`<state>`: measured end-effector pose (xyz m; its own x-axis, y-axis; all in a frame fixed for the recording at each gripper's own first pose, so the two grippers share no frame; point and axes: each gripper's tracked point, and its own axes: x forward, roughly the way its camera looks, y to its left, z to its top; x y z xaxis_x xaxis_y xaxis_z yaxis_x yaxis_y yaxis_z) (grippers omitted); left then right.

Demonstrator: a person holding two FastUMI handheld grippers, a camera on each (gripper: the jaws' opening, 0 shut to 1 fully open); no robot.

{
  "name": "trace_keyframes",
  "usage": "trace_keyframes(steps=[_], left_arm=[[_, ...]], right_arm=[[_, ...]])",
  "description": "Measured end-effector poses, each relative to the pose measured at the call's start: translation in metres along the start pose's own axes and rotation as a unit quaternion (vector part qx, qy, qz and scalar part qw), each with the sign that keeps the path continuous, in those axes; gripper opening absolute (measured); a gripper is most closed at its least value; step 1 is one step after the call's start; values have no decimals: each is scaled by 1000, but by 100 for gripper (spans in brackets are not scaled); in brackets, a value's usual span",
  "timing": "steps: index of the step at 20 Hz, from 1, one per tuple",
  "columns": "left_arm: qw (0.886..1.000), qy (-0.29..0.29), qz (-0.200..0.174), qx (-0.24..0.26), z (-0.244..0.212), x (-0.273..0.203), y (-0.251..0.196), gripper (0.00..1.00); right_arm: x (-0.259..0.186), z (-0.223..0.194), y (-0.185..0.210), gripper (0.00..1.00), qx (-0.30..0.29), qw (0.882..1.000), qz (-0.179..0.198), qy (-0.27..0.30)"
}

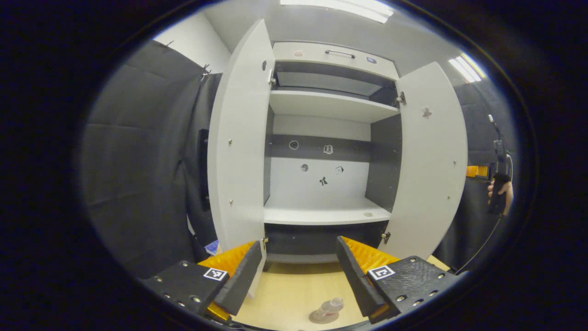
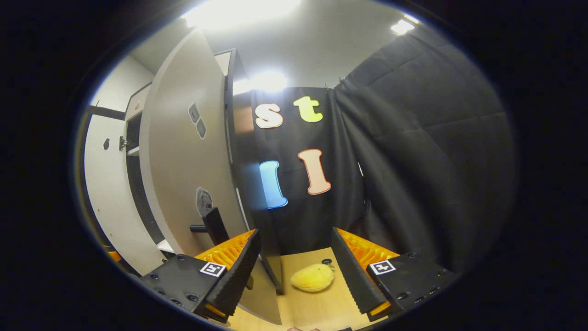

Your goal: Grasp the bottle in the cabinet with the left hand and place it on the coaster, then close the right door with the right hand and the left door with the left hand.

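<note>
- Bottle (image 1: 331, 305): a small clear bottle, seen in the left gripper view low on the desk (image 1: 294, 287), resting on a round coaster (image 1: 323, 316). It lies at the very edge of the picture; whether it stands upright or leans cannot be told. Judged light, smooth and easily tipped; any further hold is best taken across the body, not the cap.
- Cabinet (image 1: 324, 138): shelves bare, so the placing step appears done. Both doors stand wide open.
- Right door (image 2: 183, 156): a stiff flat panel, judged light on its hinges. In the right gripper view its outer face is just beside the right tongs (image 2: 294, 276). A dark handle (image 2: 213, 225) projects low on that face. A push on the face near the free edge should swing it.
- Left door (image 1: 239, 138): likewise a stiff panel, its lower edge just above the left tongs (image 1: 296, 276).
- Left tongs: wide open, holding nothing.
- Right tongs: wide open, holding nothing; also seen far off at the right of the left gripper view, held in a hand (image 1: 500, 193).
- Obstructions: a yellow soft toy (image 2: 313, 277) lies on the desk between the right fingers, near the right door's foot, judged possibly within its swing. The bottle sits in front of the cabinet, judged to be near the doors' sweep.
</note>
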<state>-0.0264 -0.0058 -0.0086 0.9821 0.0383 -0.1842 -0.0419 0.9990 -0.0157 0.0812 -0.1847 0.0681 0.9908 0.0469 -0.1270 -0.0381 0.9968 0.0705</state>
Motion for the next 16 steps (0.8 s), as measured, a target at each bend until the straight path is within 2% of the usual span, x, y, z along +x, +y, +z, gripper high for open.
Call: trace_keyframes(steps=[2, 5, 7, 13, 15, 16], left_arm=[[1000, 6, -7, -11, -11, 1, 4, 100], [1000, 6, -14, -22, -21, -1, 9, 95], [1000, 6, -18, -17, -23, -2, 11, 95], [999, 5, -35, -22, -22, 0, 11, 95], [999, 4, -46, -19, -20, 2, 11, 95], [999, 2, -50, -18, -18, 2, 10, 100]], right_arm=[[5, -3, 1, 98, -12, 1000, 2, 0], [5, -20, 1, 98, -67, 997, 1, 23], [7, -18, 3, 98, -100, 995, -4, 11], [1, -21, 6, 98, -70, 997, -31, 2], [-2, -24, 16, 98, -66, 997, -29, 2], [-6, -27, 24, 97, -65, 998, -24, 3]])
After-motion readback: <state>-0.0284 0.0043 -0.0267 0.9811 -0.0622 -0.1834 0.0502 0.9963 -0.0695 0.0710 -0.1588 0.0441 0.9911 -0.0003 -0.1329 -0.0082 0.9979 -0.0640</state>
